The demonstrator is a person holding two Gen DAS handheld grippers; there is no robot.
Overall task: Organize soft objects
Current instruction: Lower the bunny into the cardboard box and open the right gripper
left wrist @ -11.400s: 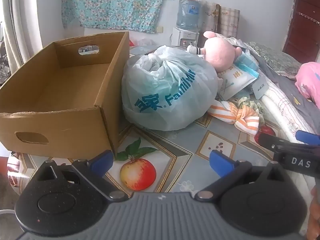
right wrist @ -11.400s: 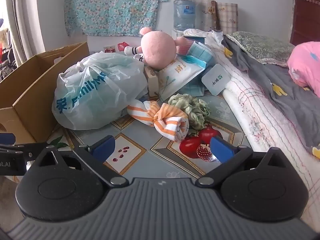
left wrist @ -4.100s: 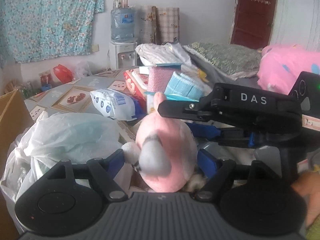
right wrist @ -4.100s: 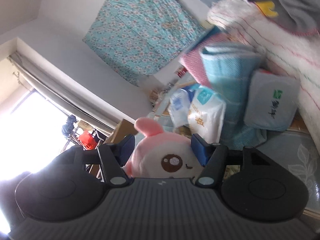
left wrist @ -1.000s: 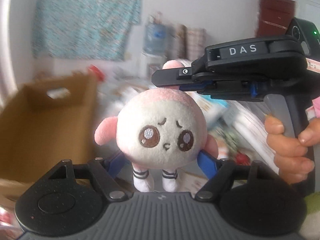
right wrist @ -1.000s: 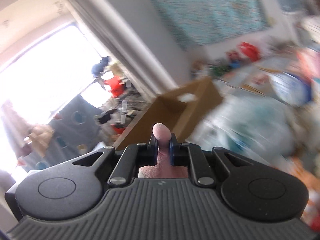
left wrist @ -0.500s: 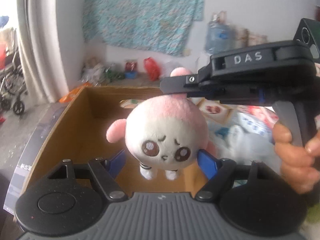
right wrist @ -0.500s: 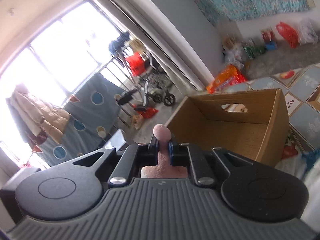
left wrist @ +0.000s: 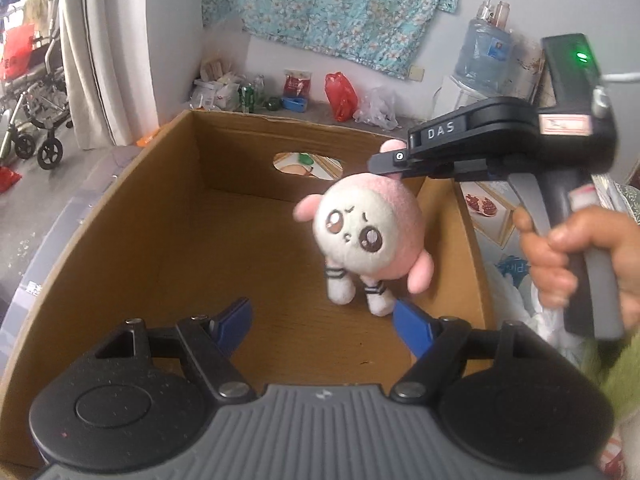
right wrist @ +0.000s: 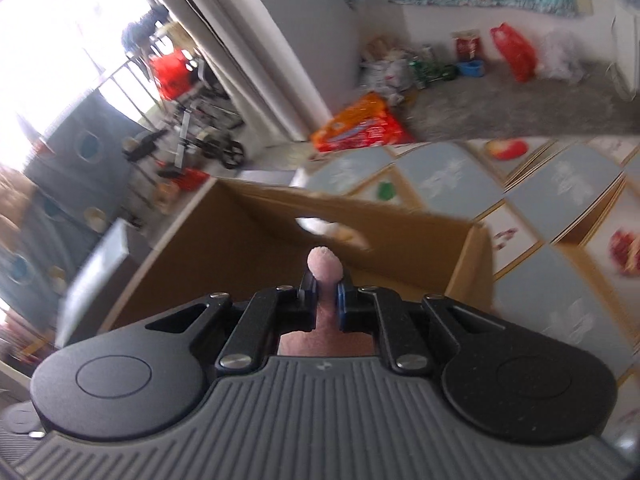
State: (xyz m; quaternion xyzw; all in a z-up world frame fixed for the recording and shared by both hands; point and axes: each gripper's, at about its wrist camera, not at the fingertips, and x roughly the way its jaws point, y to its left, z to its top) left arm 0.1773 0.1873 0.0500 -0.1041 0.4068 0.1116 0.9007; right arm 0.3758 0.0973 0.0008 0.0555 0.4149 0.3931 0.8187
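- Right gripper (right wrist: 323, 294): jaws pinched tight on one pink ear (right wrist: 324, 266) of the plush (left wrist: 370, 232), the ear tip poking out past the blue pads
- Left gripper (left wrist: 322, 318): jaws spread wide and gripping nothing; two blue pads (left wrist: 234, 318), one each side, with the plush's feet just above the right one
- One plush in play: pink and white, two big brown eyes, a worried little face, two striped legs; it dangles by that ear inside the box (left wrist: 168, 216), tilted, and whether its feet touch the floor I cannot tell
- One cardboard box, open at the top, one oval handle hole (left wrist: 308, 164) in its far wall
- One hand (left wrist: 576, 256) in the left view, fingers curled round the right gripper's grey handle, the tool reaching in level over the box's right wall
- Left gripper points steeply down into the box from the near edge
- Writing: "DAS" in white on the right gripper's black body; a green light (left wrist: 582, 56) glows on top of it
- Outward: fruit-patterned tablecloth (right wrist: 560, 292) under the box, a pomegranate print at its right
- Further back: one water bottle (left wrist: 486, 54) on a dispenser, one flowered cloth (left wrist: 332, 4) on the wall, one red bag (left wrist: 340, 94) on the floor, one orange pack (right wrist: 358, 126) by the curtain
- The right view is motion-blurred at the edges
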